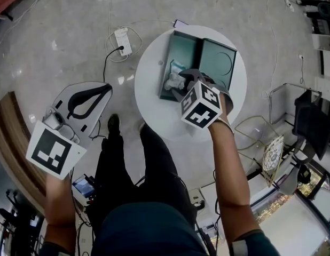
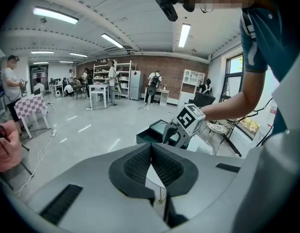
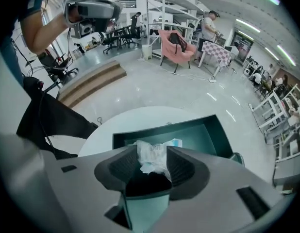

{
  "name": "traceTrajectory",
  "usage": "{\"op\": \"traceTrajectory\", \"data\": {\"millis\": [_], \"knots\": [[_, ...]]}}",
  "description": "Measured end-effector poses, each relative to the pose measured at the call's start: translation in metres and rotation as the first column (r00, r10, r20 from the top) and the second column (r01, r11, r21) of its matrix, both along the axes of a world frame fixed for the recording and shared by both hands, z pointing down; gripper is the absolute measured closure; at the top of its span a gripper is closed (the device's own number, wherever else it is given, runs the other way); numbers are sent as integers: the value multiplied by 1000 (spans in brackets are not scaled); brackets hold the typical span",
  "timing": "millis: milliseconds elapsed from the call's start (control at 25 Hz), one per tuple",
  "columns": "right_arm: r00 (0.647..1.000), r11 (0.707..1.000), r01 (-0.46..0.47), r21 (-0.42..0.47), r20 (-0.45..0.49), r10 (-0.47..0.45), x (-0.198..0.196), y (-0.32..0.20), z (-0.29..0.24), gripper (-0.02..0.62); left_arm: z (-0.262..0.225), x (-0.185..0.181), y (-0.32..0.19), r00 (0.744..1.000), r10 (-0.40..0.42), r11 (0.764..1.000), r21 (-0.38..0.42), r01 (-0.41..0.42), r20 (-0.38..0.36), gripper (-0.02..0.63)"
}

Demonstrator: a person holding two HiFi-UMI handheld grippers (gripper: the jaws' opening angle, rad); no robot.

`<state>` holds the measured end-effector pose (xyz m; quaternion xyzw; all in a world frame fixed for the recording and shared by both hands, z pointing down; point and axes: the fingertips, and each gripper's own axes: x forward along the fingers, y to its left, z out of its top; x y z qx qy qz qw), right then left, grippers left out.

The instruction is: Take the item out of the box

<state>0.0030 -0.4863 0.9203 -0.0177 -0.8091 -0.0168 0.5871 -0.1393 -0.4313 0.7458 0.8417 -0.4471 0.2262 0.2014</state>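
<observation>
A dark teal box (image 1: 181, 49) lies open on a round white table (image 1: 154, 105), its lid (image 1: 221, 63) flat beside it on the right. A crumpled white wrapped item (image 1: 174, 80) sits at the box's near end. My right gripper (image 1: 183, 85) hangs over that end. In the right gripper view the jaws stand wide apart around the item (image 3: 149, 161), inside the box (image 3: 203, 132), so the right gripper (image 3: 152, 150) is open. My left gripper (image 1: 106, 91) is held off to the left above the floor, clear of the table. Its fingertips meet with nothing between them (image 2: 150, 147).
A white power strip (image 1: 123, 40) with cables lies on the floor behind and left of the table. A wire-frame stand (image 1: 257, 133) and a black chair (image 1: 310, 117) stand to the right. The person's legs are just in front of the table. Several people stand far off in the hall.
</observation>
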Motion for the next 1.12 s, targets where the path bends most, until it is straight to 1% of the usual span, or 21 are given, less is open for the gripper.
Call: {"op": "traceTrajectory", "data": {"millis": [280, 480, 560, 680, 760, 840, 1000, 1120], "knots": [[991, 997, 75, 8, -107, -74, 0, 12, 32, 402, 5, -11, 18, 1000, -20, 1000, -2, 20, -2, 588], [985, 995, 98, 13, -144, -95, -4, 16, 47, 407, 6, -18, 28, 1000, -30, 1000, 2, 30, 0, 586], [982, 994, 106, 16, -159, -102, -5, 18, 53, 427, 7, -21, 32, 999, -36, 999, 2, 36, -1, 586], [979, 994, 107, 28, -176, -101, -7, 21, 54, 481, 0, -24, 41, 999, -40, 999, 7, 40, 3, 586], [980, 995, 94, 32, -182, -86, -7, 22, 53, 513, -4, -26, 45, 999, -41, 999, 14, 41, 6, 587], [982, 997, 68, 37, -180, -61, -8, 19, 52, 529, -6, -27, 46, 999, -39, 999, 22, 38, 9, 586], [988, 999, 13, 48, -155, -5, -5, 17, 42, 537, -14, -27, 48, 999, -35, 999, 39, 35, 12, 586], [991, 999, -31, 42, -126, 36, -6, 21, 25, 537, -29, -30, 53, 999, -33, 998, 53, 32, 18, 588]]}}
